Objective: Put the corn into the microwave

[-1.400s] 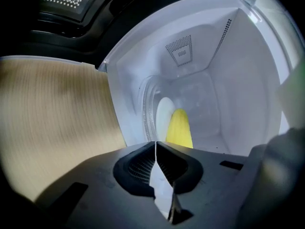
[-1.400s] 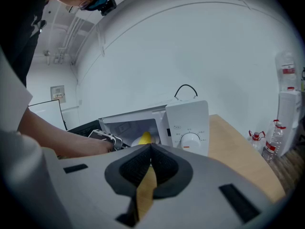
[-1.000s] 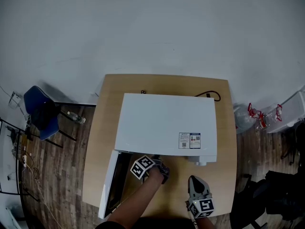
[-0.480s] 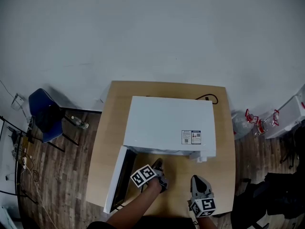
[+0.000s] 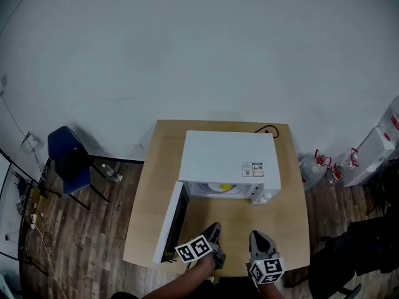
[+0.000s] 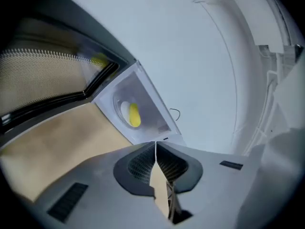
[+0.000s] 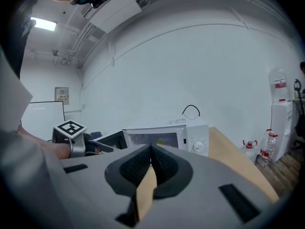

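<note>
The microwave [image 5: 227,154] has a smooth white casing, the table [image 5: 283,213] is matt pale wood, the floor [image 5: 93,242] darker wood-grain.

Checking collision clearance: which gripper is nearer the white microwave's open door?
Left. The left gripper is just right of the white microwave's open door, with a small gap between them. The right gripper is farther right, beyond the left one.

Left gripper [image 6: 156,144] closed, empty; right gripper [image 7: 151,148] likewise

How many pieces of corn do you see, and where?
1. The corn lies inside the microwave, whose door stands open. Others could be hidden deeper inside.
</note>
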`<action>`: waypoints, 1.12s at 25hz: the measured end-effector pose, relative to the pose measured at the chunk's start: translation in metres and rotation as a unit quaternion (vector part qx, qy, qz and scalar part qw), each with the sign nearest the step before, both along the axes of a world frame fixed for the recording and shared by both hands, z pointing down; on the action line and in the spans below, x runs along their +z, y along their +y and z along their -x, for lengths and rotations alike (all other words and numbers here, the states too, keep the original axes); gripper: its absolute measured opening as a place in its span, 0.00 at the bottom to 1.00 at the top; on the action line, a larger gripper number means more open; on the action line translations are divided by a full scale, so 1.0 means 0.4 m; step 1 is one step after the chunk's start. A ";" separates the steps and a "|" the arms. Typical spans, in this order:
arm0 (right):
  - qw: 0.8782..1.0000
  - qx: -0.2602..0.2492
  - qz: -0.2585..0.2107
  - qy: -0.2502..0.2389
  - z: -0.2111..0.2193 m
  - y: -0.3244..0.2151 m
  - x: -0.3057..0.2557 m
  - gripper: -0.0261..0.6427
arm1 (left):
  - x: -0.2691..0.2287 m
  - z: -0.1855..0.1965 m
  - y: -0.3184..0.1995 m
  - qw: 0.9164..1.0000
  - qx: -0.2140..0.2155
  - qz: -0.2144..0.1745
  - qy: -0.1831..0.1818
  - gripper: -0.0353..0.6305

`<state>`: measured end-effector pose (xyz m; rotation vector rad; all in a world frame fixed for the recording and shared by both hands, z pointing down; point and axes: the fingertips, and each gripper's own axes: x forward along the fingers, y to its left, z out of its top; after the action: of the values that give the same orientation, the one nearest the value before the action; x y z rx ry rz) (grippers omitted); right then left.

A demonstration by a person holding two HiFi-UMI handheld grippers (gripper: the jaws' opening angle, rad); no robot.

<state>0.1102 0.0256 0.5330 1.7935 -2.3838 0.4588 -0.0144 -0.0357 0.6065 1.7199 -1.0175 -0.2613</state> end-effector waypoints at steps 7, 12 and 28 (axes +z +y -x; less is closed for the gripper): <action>1.000 0.012 -0.010 0.000 0.059 0.146 -0.062 0.13 | -0.183 0.014 0.176 0.978 0.068 -0.167 -0.102 0.08; 1.000 0.009 -0.014 0.016 0.072 0.220 -0.107 0.13 | -0.286 0.024 0.292 0.948 0.067 -0.260 -0.168 0.08; 0.995 -0.066 -0.061 0.038 0.051 0.437 -0.223 0.13 | -0.413 -0.035 0.574 0.882 0.030 -0.349 -0.315 0.08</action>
<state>0.0897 0.2006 0.4439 1.6533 -2.5069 0.2293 -0.0005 0.1938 0.4414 2.5897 -1.4436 -0.0080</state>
